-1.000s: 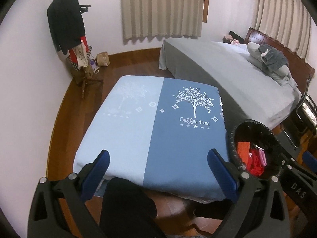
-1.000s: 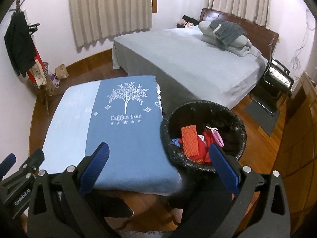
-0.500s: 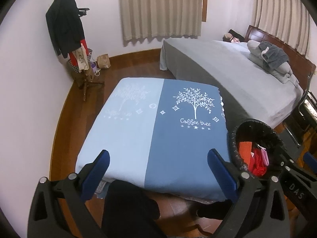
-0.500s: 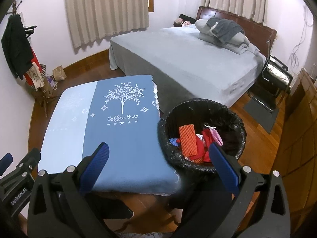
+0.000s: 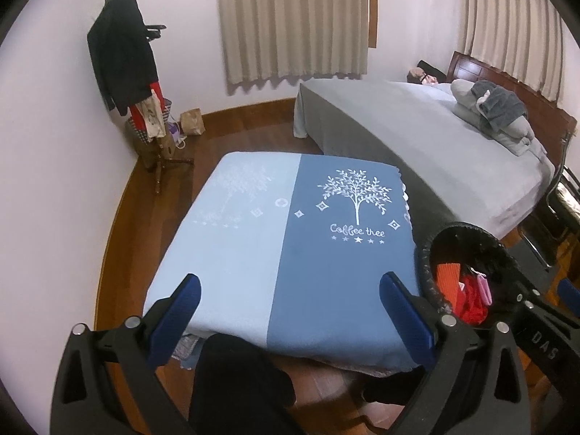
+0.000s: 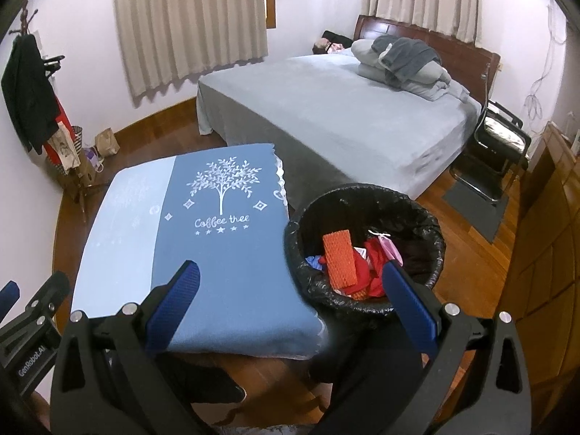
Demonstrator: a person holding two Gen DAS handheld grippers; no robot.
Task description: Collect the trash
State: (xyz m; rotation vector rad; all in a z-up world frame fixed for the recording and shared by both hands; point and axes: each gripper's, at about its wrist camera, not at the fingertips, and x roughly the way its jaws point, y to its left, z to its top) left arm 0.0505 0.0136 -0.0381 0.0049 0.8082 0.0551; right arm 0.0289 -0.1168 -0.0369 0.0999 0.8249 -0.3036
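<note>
Both views raised, trash bin (image 6: 366, 250) lower, hand-held grippers spread.

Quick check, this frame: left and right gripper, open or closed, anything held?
Left gripper: open, holding nothing, over the blue cloth.
Right gripper: open, holding nothing, near the trash bin.

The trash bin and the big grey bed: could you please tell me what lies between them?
Only bare wooden floor separates the trash bin from the grey bed, as the right wrist view shows.

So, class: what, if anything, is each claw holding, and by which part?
Nothing. The left claw and the right claw are both open and hold nothing.
</note>
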